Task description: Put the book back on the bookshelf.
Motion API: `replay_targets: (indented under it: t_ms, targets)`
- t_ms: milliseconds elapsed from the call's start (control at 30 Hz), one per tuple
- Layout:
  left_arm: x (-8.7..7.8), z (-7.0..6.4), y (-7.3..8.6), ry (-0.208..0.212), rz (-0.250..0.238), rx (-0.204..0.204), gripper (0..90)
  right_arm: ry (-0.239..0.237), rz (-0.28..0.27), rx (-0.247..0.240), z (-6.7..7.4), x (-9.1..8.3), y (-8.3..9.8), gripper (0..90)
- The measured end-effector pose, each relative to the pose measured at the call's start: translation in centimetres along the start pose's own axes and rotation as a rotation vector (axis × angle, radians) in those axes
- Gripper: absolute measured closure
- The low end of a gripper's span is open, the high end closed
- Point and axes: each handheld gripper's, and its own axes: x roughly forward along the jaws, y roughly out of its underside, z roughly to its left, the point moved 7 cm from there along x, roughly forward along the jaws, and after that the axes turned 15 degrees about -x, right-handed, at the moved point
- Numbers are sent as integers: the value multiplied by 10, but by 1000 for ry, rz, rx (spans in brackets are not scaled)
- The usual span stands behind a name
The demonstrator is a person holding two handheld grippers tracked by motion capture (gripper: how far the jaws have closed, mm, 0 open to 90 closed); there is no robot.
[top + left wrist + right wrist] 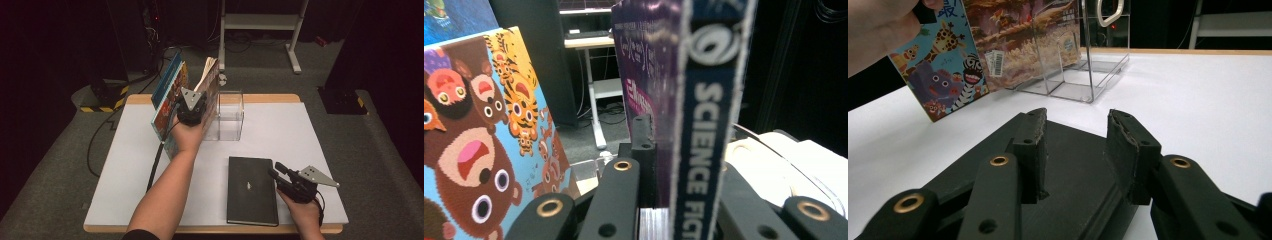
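The left gripper [192,111] has its jaws clamped on the spine edge of a science fiction paperback [704,150], which stands upright between them in the left gripper view, the spine lettering running down the middle. In the high view that book [211,82] rises at the far left of the table, leaning beside a clear acrylic book stand [231,116] just to its right. Immediately left of the gripper stand two thin picture books, the nearer one [479,145] covered in cartoon tigers and bears, its back cover [943,65] showing a giraffe and a zebra in the right gripper view; behind it sits a blue-covered one [166,80]. The right gripper [1075,150] has its jaws partly apart with nothing pressed between them, hovering low over the right edge of a black hardcover book [252,189] that lies flat on the near right of the white table [130,170]. The two grippers are well apart. A white desk frame [260,22] stands on the carpet far beyond the table.
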Motion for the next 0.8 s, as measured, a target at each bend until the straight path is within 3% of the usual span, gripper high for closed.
replay_targets:
  t_ms: [300,667,800]
  targets:
    - [3,1,3,-9,-5,1,839,-2,-2,-2,0,0,-1,597]
    - [-10,14,5,-42,-15,10,825,-8,-1,-5,2,1,-1,596]
    - [-14,16,6,-49,-4,37,798,-15,5,-10,5,4,0,596]
